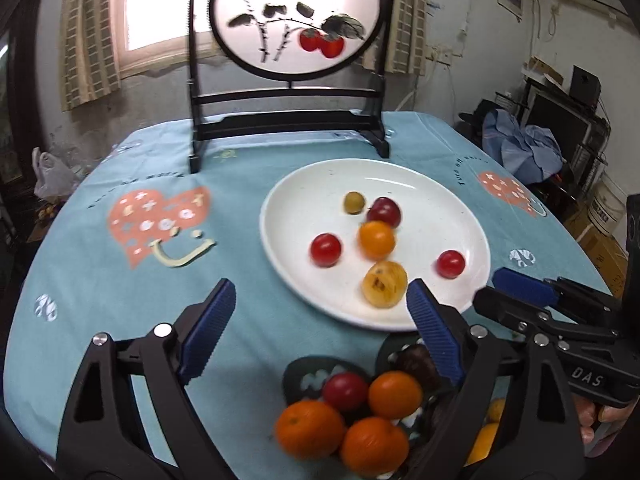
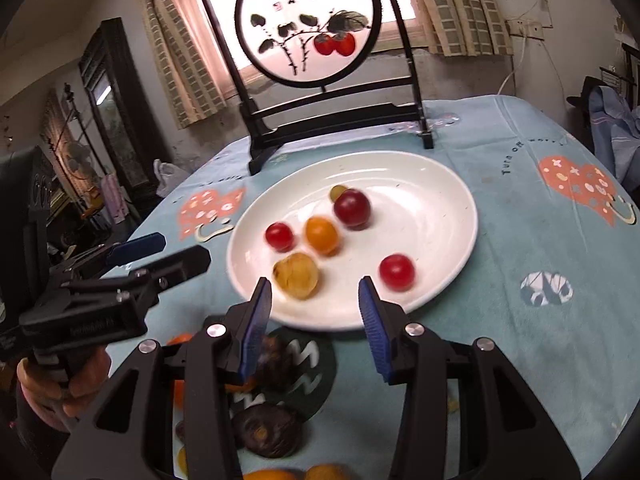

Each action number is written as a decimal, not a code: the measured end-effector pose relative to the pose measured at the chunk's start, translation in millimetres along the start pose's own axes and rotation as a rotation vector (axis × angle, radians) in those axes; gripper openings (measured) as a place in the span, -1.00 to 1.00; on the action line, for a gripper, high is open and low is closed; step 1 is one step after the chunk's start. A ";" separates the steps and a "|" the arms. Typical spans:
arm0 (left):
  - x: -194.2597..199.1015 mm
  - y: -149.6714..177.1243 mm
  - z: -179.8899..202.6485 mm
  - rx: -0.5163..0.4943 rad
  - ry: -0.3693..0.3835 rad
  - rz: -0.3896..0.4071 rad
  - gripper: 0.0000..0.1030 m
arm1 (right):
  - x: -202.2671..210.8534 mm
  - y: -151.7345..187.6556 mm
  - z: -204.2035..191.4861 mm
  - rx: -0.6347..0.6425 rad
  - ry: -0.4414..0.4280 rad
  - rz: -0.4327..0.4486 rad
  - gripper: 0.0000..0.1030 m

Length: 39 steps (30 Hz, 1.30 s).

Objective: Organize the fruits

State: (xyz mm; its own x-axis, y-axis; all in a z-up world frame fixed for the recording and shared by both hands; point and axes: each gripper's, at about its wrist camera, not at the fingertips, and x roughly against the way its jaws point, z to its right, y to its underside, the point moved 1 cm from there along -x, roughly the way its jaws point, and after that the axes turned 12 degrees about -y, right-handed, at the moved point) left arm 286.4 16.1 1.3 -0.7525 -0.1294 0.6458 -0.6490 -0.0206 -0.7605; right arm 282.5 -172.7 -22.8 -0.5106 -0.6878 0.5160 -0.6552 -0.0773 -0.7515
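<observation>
- Fruits sit in two groups on the blue tablecloth: a sorted set on the white plate, and a heap just in front of it, nearest both cameras, on a dark patterned dish that looks like the source.
- White plate lies mid-table before a framed round painting, within easy reach of both hands, which probably makes it the collecting place.
- Left gripper hangs over the near heap with its jaws wide and nothing between them.
- Right gripper points at the plate's near rim, jaws partly apart and empty; a hand shows under the other tool in this view.
- Oranges and a dark red fruit crowd the heap, touching one another, so a single pick needs care.
- On the plate, the yellow fruit rests near the front edge, a small orange one mid-plate, and two red ones lie apart and blurred, possibly rolling.
</observation>
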 end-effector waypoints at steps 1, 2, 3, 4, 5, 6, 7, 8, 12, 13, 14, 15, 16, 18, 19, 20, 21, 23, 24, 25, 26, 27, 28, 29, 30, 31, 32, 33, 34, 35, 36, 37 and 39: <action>2.5 5.9 -5.7 0.012 -0.022 0.004 0.83 | -1.4 3.4 -3.3 0.003 -0.015 -0.013 -0.12; 4.0 12.3 -11.1 0.024 -0.046 0.004 0.83 | -3.0 6.1 -5.9 0.005 -0.027 -0.025 -0.12; 4.5 17.4 -14.9 0.032 -0.062 -0.002 0.83 | -5.3 9.3 -8.3 0.004 -0.040 -0.038 -0.12; 5.2 23.7 -19.8 0.039 -0.071 -0.016 0.83 | -7.6 11.9 -10.2 0.003 -0.047 -0.049 -0.12; 5.8 28.4 -23.5 0.048 -0.069 -0.032 0.83 | -10.8 14.2 -12.1 0.003 -0.057 -0.065 -0.12; 6.0 32.4 -26.7 0.054 -0.063 -0.045 0.83 | -13.2 16.0 -13.6 0.004 -0.065 -0.076 -0.12; 6.9 36.5 -29.6 0.061 -0.058 -0.056 0.83 | -14.4 18.0 -14.6 0.004 -0.072 -0.084 -0.12; 8.3 39.4 -31.9 0.067 -0.060 -0.064 0.83 | -16.8 19.2 -15.5 0.000 -0.080 -0.094 -0.12; 16.8 42.7 -35.1 0.069 -0.069 -0.048 0.83 | -24.9 22.6 -13.8 -0.030 -0.094 -0.132 -0.12; 18.5 42.5 -34.3 0.064 -0.074 -0.040 0.83 | -26.8 23.3 -12.9 -0.037 -0.092 -0.137 -0.12; 19.8 42.4 -34.0 0.059 -0.077 -0.034 0.83 | -28.5 23.4 -12.0 -0.044 -0.091 -0.141 -0.12; 20.5 41.9 -33.0 0.055 -0.078 -0.031 0.83 | -29.1 23.0 -10.0 -0.051 -0.091 -0.141 -0.12; 21.1 41.9 -32.5 0.053 -0.076 -0.030 0.83 | -30.3 22.2 -8.2 -0.063 -0.092 -0.140 -0.13; 21.7 41.5 -31.6 0.053 -0.074 -0.032 0.83 | -32.8 20.5 -4.1 -0.092 -0.101 -0.142 -0.13; 21.8 41.5 -31.5 0.054 -0.073 -0.033 0.83 | -33.6 20.6 -2.0 -0.104 -0.104 -0.146 -0.13; 21.8 41.3 -31.4 0.054 -0.073 -0.035 0.83 | -35.0 21.0 -0.3 -0.117 -0.106 -0.151 -0.14; 21.9 41.3 -31.5 0.054 -0.074 -0.034 0.83 | -37.1 21.3 1.0 -0.129 -0.108 -0.157 -0.16; 22.5 41.4 -31.7 0.060 -0.074 -0.033 0.83 | -39.2 22.4 1.5 -0.137 -0.111 -0.165 -0.17; 22.8 41.4 -32.3 0.062 -0.071 -0.034 0.83 | -40.7 22.5 1.3 -0.141 -0.112 -0.169 -0.17; 23.0 41.3 -32.8 0.066 -0.070 -0.034 0.83 | -42.2 22.8 1.1 -0.146 -0.113 -0.172 -0.18; 23.2 41.2 -33.2 0.069 -0.069 -0.034 0.83 | -43.6 23.1 0.7 -0.149 -0.112 -0.176 -0.18; 22.9 40.5 -34.4 0.070 -0.068 -0.034 0.83 | -44.3 23.5 0.5 -0.151 -0.112 -0.178 -0.19; 23.0 40.7 -34.4 0.070 -0.069 -0.035 0.83 | -44.8 23.0 1.0 -0.153 -0.113 -0.176 -0.19; 23.0 40.5 -34.4 0.071 -0.068 -0.036 0.83 | -44.9 22.6 1.1 -0.156 -0.113 -0.176 -0.20; 23.0 40.5 -34.5 0.071 -0.068 -0.035 0.83 | -45.1 22.5 1.1 -0.157 -0.112 -0.176 -0.21; 22.9 40.6 -34.4 0.071 -0.068 -0.036 0.83 | -45.5 22.4 1.8 -0.161 -0.111 -0.177 -0.21; 22.8 40.7 -34.3 0.071 -0.067 -0.036 0.83 | -45.5 22.4 2.2 -0.166 -0.113 -0.175 -0.22; 22.8 40.6 -34.5 0.069 -0.068 -0.036 0.83 | -45.8 22.3 2.6 -0.171 -0.115 -0.175 -0.24; 22.8 40.6 -34.5 0.068 -0.069 -0.037 0.83 | -46.0 22.1 3.4 -0.176 -0.117 -0.175 -0.26; 22.7 40.7 -34.5 0.068 -0.070 -0.038 0.83 | -46.2 22.0 4.2 -0.183 -0.120 -0.176 -0.28; 22.7 40.7 -34.5 0.067 -0.070 -0.039 0.83 | -46.3 21.9 4.7 -0.189 -0.124 -0.177 -0.31; 22.6 41.0 -34.4 0.067 -0.069 -0.039 0.83 | -46.0 22.0 5.1 -0.194 -0.126 -0.178 -0.32; 22.8 41.3 -34.1 0.065 -0.071 -0.039 0.83 | -44.9 22.3 5.4 -0.198 -0.124 -0.181 -0.46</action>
State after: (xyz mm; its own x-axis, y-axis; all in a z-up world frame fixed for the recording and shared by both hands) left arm 238.7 46.0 -13.0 -0.7152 -0.1971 0.6706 -0.6676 -0.0913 -0.7389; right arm 293.9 -147.4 -65.0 -0.3115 -0.7593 0.5713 -0.8319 -0.0727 -0.5502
